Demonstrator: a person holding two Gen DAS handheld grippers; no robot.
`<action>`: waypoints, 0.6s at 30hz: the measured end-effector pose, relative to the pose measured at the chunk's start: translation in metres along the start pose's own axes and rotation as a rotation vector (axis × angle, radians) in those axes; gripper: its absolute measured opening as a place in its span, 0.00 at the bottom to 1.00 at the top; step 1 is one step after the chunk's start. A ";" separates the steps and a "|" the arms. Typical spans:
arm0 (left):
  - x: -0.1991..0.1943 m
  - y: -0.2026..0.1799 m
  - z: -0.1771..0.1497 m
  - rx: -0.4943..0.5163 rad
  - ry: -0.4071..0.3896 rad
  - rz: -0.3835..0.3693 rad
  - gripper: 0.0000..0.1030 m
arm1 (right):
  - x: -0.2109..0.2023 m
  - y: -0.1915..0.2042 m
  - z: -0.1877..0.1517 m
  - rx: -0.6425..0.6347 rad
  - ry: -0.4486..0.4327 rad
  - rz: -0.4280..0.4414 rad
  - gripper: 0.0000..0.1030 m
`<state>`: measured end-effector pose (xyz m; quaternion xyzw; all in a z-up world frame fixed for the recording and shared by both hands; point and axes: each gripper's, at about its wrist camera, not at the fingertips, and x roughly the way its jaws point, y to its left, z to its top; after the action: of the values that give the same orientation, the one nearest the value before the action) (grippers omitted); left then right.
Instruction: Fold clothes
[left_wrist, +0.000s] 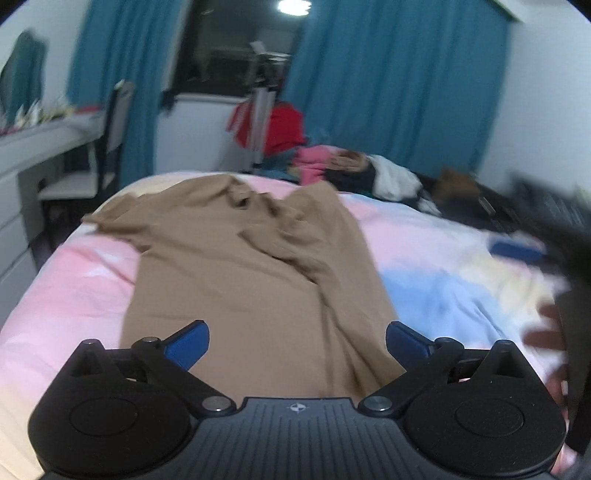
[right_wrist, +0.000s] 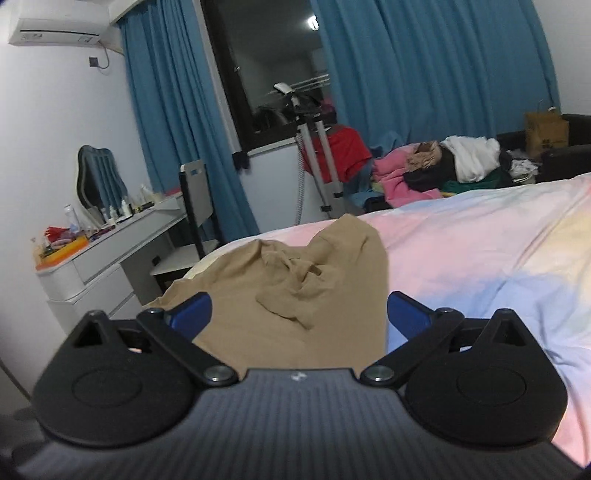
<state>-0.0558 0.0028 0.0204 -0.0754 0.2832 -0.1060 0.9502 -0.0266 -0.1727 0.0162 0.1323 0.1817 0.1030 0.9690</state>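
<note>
Room: a bedroom with blue curtains (right_wrist: 424, 74) across the top of the frame on both sides of a dark window (right_wrist: 273, 66); a white desk (right_wrist: 110, 251) cluttered with small items sits at the left edge of the right wrist view, an air conditioner (right_wrist: 55, 22) in its upper left corner.
Surface: a bed (left_wrist: 443, 288) in pastel pink, blue and yellow fills the middle and right of both views, giving a broad, soft place for folding.
Waiting pile: mixed clothes (right_wrist: 443, 166) are heaped at the far end, right of centre, well apart from the work area, probably next in line.
Garment: a tan garment (left_wrist: 240, 277) lies lengthwise up the centre of the left wrist view, smooth near the camera and rumpled at the far end; it seems laid out for a fold, not yet folded.
Left gripper (left_wrist: 297, 341): low centre of its frame, jaws spread wide and empty, the tan cloth lying below the gap.
Right gripper (right_wrist: 299, 314): low centre, jaws likewise wide apart, gripping nothing, aimed along the garment.
Hand: a blurred hand (left_wrist: 546, 332) shows at the right edge of the left wrist view.
</note>
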 end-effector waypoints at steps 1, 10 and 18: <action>0.009 0.009 0.007 -0.038 0.012 0.005 1.00 | 0.005 -0.002 -0.003 0.000 0.003 -0.001 1.00; 0.128 0.153 0.073 -0.332 0.000 0.170 0.95 | 0.049 -0.031 -0.031 -0.005 0.098 -0.062 1.00; 0.194 0.240 0.091 -0.392 -0.100 0.324 0.87 | 0.101 -0.058 -0.045 0.066 0.165 -0.137 1.00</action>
<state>0.1911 0.1951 -0.0538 -0.2167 0.2594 0.1086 0.9349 0.0569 -0.1928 -0.0744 0.1422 0.2728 0.0411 0.9506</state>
